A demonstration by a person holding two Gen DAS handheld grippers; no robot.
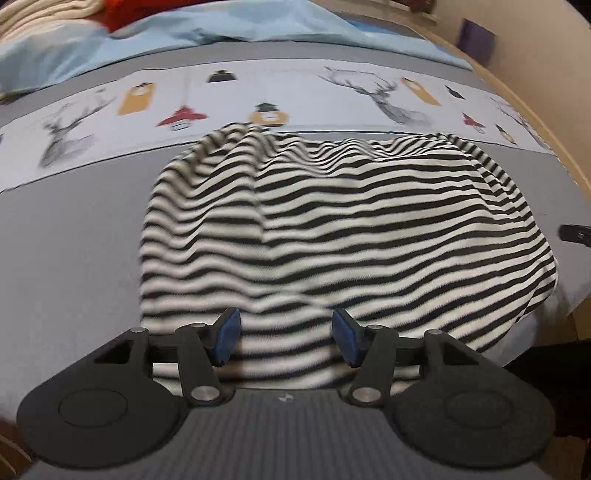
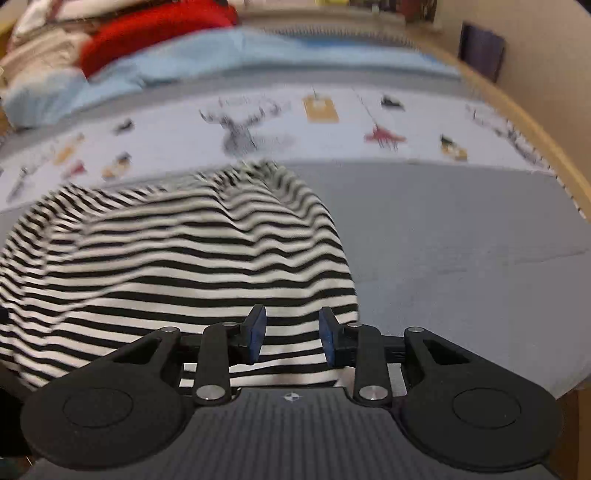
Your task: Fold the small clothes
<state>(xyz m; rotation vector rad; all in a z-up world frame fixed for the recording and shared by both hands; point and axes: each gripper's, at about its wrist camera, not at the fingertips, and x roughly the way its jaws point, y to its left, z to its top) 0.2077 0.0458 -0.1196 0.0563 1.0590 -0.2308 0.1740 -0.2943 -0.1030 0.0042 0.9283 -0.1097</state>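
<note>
A black-and-white striped garment (image 1: 332,229) lies rumpled in a rounded heap on the grey bed sheet (image 1: 66,258). My left gripper (image 1: 286,336) hovers over the heap's near edge. Its blue pads (image 1: 227,332) stand well apart, and striped cloth shows in the gap below without being pinched. In the right wrist view the same garment (image 2: 184,266) fills the lower left. My right gripper (image 2: 291,334) is open over its near right edge. The pads (image 2: 256,332) stand a narrower gap apart and do not press the cloth.
A pale printed band with deer and lamps (image 1: 295,92) crosses the bed behind the garment. Beyond it lie a light-blue blanket (image 1: 221,26) and a red cloth (image 2: 147,29). A wooden bed edge (image 2: 546,140) curves along the right. Bare grey sheet (image 2: 461,258) lies to the garment's right.
</note>
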